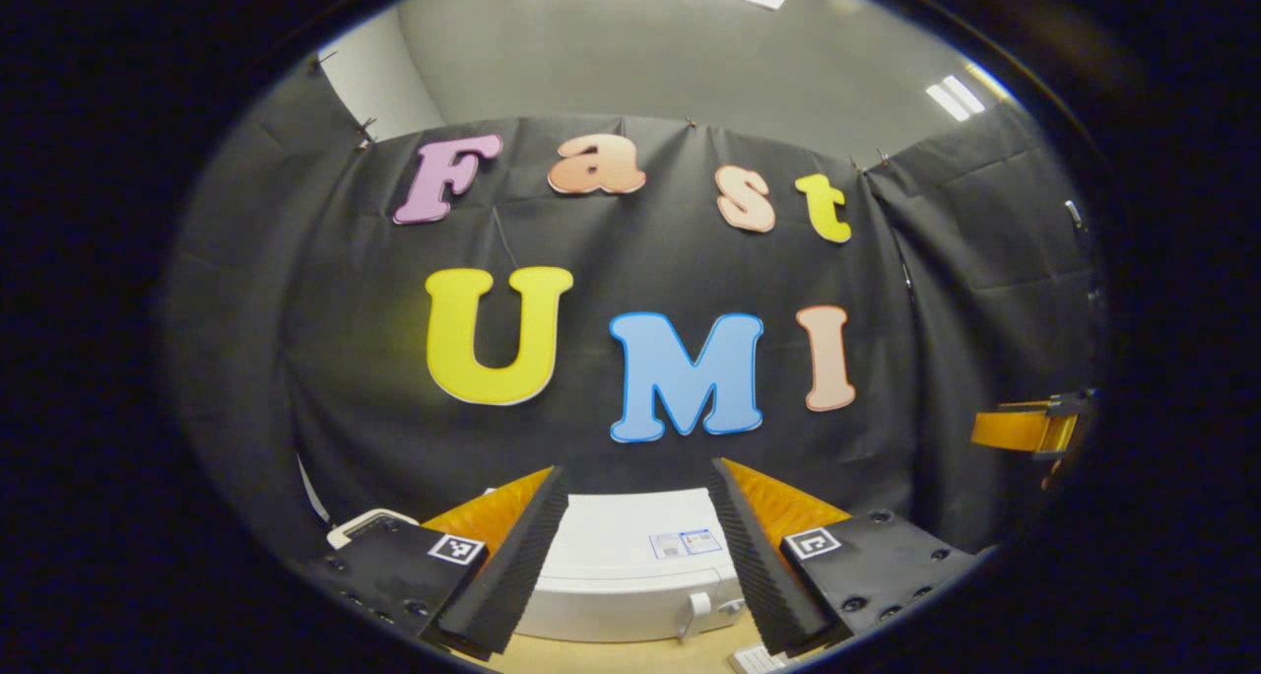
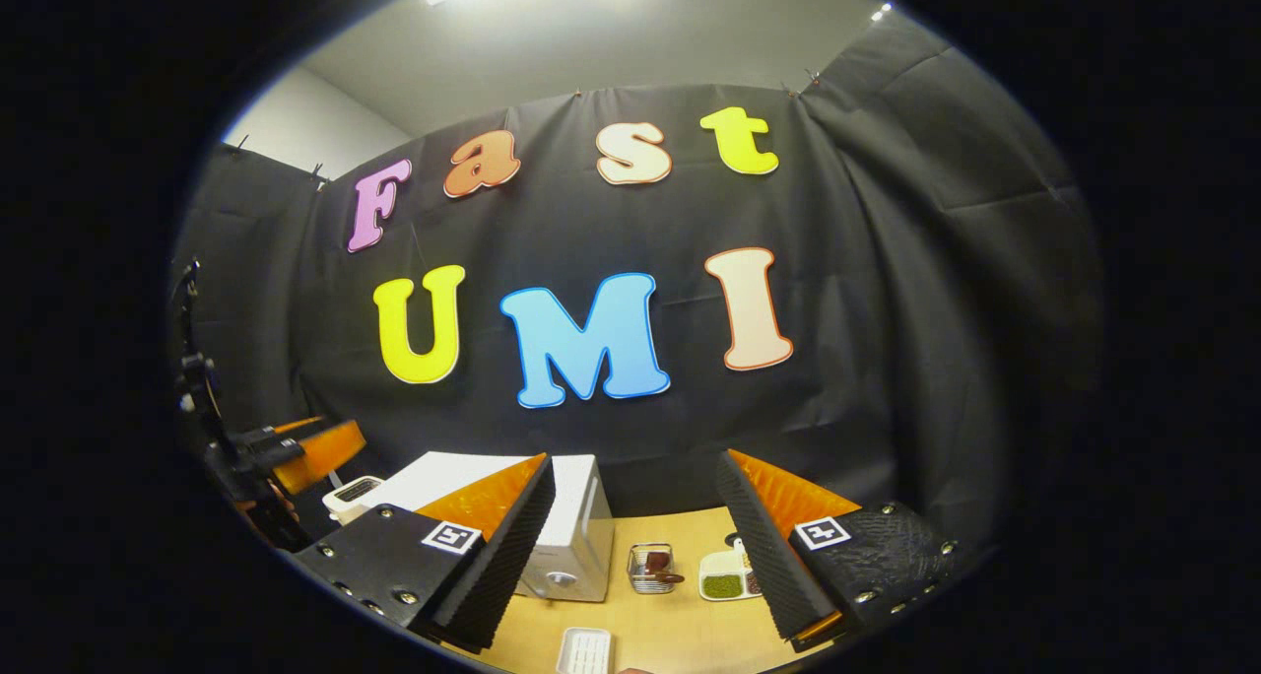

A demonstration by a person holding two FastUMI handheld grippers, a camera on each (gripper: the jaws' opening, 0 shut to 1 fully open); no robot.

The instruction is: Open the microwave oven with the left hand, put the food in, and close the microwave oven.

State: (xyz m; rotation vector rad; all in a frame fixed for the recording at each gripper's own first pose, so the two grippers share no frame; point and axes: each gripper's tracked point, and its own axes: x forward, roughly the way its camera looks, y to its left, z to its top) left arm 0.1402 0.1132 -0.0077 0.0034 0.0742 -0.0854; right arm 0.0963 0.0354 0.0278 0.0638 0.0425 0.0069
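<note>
Left gripper jaws spread wide, holding nothing; right gripper likewise. White box-shaped microwave oven stands on the tan wooden table beyond the left fingers — partly hidden by them, door handle facing near, long axis left-right. Small divided food tray right of it, contents indistinct.

I can read no text. The microwave oven carries small stickers on its top, too small to read. Each finger mount of my left gripper and right gripper bears a square black-and-white marker, without characters.
</note>
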